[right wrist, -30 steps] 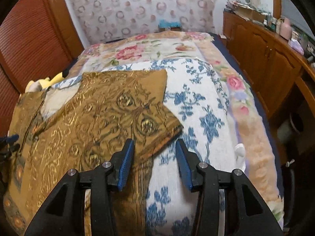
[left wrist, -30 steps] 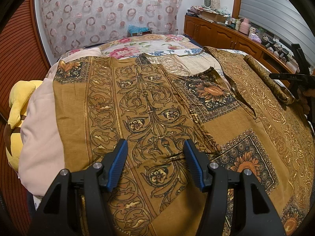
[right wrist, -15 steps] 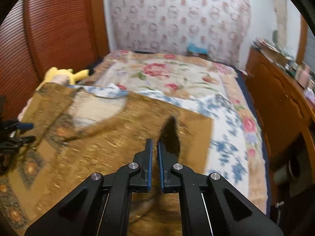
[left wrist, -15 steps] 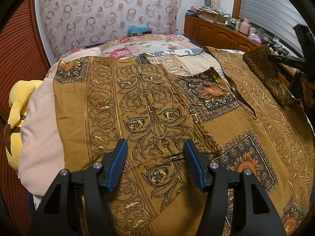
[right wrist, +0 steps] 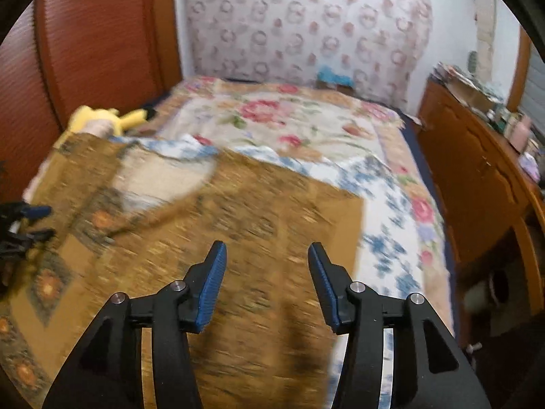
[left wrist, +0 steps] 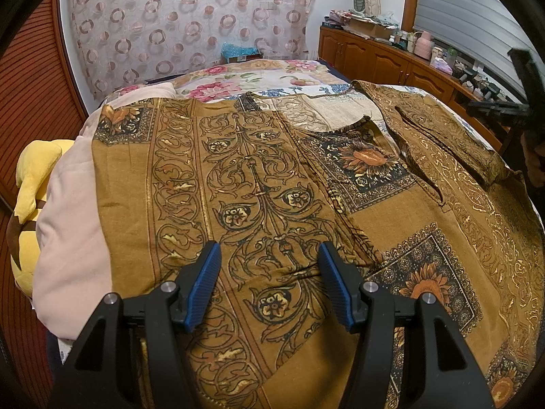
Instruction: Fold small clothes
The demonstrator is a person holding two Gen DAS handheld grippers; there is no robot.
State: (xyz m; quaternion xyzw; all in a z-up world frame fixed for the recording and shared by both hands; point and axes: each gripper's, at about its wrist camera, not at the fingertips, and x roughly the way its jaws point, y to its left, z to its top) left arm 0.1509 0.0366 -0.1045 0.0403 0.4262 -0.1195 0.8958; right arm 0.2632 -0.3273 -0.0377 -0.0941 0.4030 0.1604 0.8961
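Brown shirt (left wrist: 272,187) — scroll-printed, woven — lies flat under the opening right gripper (right wrist: 267,283)

Your right tool (right wrist: 265,279) no longer pinches the sleeve (left wrist: 449,136) of the brown patterned shirt (left wrist: 259,204): half a second ago its jaws were clamped on a raised fold of that cloth, and now they are opening with nothing between them. A second ago the sleeve lay spread outward over the blue-flowered bed cover (right wrist: 385,238); now it lies folded inward across the shirt's body, its edge forming a straight side. In the left wrist view your right tool (left wrist: 504,109) has risen from beside the sleeve to above it, clear of the cloth.
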